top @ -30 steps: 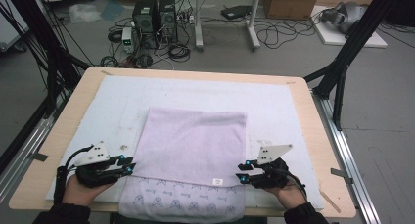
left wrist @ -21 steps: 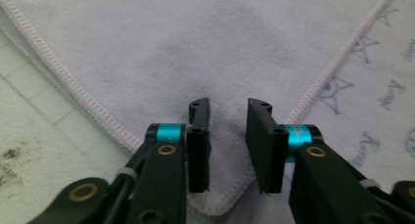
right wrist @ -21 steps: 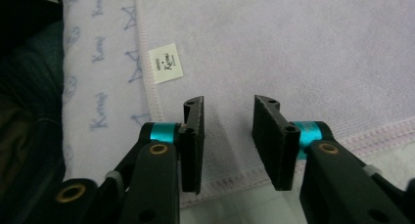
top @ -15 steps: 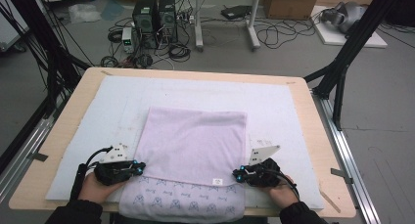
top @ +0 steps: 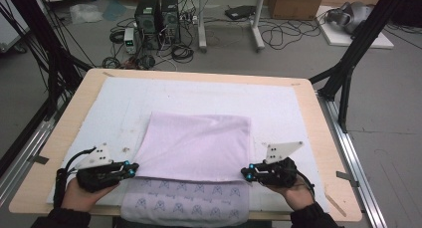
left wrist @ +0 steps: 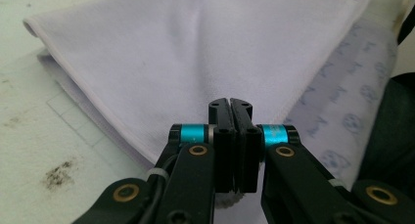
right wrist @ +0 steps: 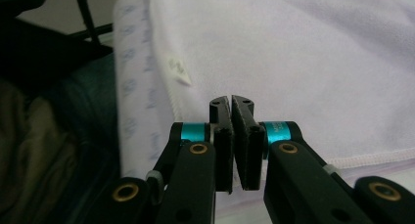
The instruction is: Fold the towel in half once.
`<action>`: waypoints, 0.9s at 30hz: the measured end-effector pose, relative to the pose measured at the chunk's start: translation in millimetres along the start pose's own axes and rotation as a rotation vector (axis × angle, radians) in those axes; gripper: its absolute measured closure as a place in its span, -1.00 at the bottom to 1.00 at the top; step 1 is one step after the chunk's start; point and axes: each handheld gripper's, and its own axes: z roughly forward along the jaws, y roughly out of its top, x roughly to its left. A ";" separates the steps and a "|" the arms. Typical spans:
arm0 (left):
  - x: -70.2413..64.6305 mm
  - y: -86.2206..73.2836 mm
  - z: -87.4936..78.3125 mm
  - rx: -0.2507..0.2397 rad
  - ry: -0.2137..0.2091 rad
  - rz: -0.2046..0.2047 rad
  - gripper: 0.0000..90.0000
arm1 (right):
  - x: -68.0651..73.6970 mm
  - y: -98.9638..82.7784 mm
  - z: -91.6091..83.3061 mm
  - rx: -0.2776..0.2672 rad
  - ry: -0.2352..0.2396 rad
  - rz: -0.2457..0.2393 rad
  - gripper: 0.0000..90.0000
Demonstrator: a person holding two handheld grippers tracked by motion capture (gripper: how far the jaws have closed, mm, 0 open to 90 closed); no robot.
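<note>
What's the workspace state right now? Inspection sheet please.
Surface: wooden table under a white mat.
Job's things: lilac towel folded, patterned underside showing at the near edge.
Clutter: nothing seen.
Grippers: left claw shut on the towel's near left corner; right claw shut on its near right corner.
Cables: one trails from each claw; floor cables beyond the table.
Surroundings: computer towers, cardboard box, black frame legs.

One lilac towel [top: 196, 144], two grippers, one table [top: 308, 103].
</note>
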 end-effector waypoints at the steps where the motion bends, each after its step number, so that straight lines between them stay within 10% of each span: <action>1: -4.6 -2.6 -3.5 0.003 -0.001 0.004 0.95 | 6.3 -1.3 -2.4 0.005 0.013 0.002 0.94; 5: -16.6 -16.8 -5.8 0.021 -0.027 0.011 0.83 | 26.4 -13.1 -5.9 0.013 0.098 0.026 0.73; 9: -4.6 -18.2 8.3 0.034 -0.008 -0.016 0.52 | 13.2 -16.7 -2.9 0.009 0.042 0.072 0.45; 19: 76.6 27.4 62.6 0.012 0.152 -0.078 0.45 | -90.4 10.0 7.4 0.010 -0.194 0.155 0.19; 27: 141.4 44.3 114.8 0.068 0.238 -0.220 0.30 | -160.5 9.4 22.6 0.025 -0.301 0.259 -0.18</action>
